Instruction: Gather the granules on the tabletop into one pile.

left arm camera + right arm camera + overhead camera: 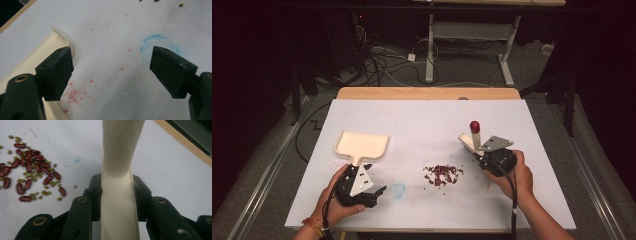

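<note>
Both hands come in from the bottom edge. Left gripper [371,192] rests on the white table cover [422,120] with its jaws wide apart, nothing between them, right by the handle of the cream plastic dustpan [362,145]. Right gripper [482,156] is clamped on the cream handle of a small brush with a red tip [475,131], held tilted above the table. Scattered red kidney beans and small green beans [442,175] lie between the two grippers, closer to the right one.

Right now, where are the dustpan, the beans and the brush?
dustpan [362,143], high view, middle of its cream tray.
beans [442,174], high view, centre of the pile.
brush [120,195], right gripper view, its cream handle between the jaws.
</note>
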`<state>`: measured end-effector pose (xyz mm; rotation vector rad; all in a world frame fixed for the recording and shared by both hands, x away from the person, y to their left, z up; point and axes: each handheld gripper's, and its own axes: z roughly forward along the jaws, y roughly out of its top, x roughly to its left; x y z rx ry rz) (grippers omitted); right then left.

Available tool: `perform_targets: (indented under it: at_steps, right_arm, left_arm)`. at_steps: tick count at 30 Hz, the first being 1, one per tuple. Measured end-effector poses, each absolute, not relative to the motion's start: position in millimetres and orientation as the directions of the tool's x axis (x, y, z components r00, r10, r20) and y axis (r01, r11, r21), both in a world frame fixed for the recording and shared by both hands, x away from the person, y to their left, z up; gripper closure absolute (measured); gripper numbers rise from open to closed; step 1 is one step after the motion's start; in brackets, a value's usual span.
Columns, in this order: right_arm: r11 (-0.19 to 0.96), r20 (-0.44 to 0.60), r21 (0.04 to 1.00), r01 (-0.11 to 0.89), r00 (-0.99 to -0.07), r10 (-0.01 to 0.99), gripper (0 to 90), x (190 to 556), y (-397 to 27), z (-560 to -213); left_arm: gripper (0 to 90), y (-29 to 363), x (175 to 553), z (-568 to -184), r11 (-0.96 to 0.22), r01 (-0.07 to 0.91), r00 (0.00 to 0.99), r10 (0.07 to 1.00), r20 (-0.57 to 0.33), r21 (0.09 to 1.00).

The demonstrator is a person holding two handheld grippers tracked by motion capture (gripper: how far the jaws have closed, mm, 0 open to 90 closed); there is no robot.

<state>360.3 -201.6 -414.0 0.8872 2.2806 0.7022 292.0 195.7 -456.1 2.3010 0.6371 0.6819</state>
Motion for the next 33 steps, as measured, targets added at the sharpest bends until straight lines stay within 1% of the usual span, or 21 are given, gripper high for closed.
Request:
perform_targets:
  at_steps: [1, 4, 10, 12, 18, 23, 27, 31, 33]
  right_arm:
    - [0.652, -0.343, 0.641, 0.405, -0.609, 0.715, 67.5, 353.6, -188.3, -418.7]
    - [0.670, -0.367, 0.636, 0.384, -0.612, 0.700, 67.5, 347.9, -176.0, -421.4]
    - [0.660, -0.320, 0.666, 0.349, -0.665, 0.675, 67.5, 337.9, -152.0, -418.9]
    - [0.666, -0.327, 0.669, 0.330, -0.675, 0.662, 67.6, 335.5, -145.1, -419.6]
    - [0.650, -0.307, 0.695, 0.308, -0.690, 0.656, 67.6, 334.4, -135.7, -417.1]
    - [0.629, -0.305, 0.724, 0.282, -0.687, 0.660, 67.6, 334.3, -142.2, -409.8]
    - [0.575, -0.253, 0.776, 0.260, -0.706, 0.662, 67.6, 329.5, -152.0, -395.8]
    - [0.511, -0.132, 0.813, 0.279, -0.766, 0.629, 67.5, 321.8, -154.5, -388.8]
    - [0.495, -0.075, 0.818, 0.292, -0.800, 0.596, 67.6, 317.5, -151.4, -388.9]
  left_arm:
    - [18.2, 195.4, 292.1, -456.1, -0.676, 0.256, 0.749, 0.591, 0.301, 0.691]
    - [18.2, 194.6, 291.7, -456.1, -0.681, 0.253, 0.750, 0.587, 0.306, 0.688]
    - [18.2, 196.8, 290.6, -455.4, -0.674, 0.253, 0.745, 0.593, 0.304, 0.694]
    - [18.3, 197.2, 290.6, -455.5, -0.675, 0.254, 0.746, 0.593, 0.304, 0.693]
    - [18.2, 197.2, 290.0, -455.8, -0.674, 0.257, 0.744, 0.596, 0.303, 0.693]
    - [18.3, 197.7, 289.5, -455.9, -0.675, 0.259, 0.743, 0.596, 0.304, 0.691]
    - [18.2, 199.1, 289.8, -455.8, -0.672, 0.262, 0.738, 0.602, 0.305, 0.692]
    - [18.2, 201.8, 290.6, -453.9, -0.657, 0.265, 0.729, 0.616, 0.300, 0.705]
    - [18.2, 202.9, 290.7, -453.0, -0.647, 0.266, 0.724, 0.624, 0.295, 0.715]
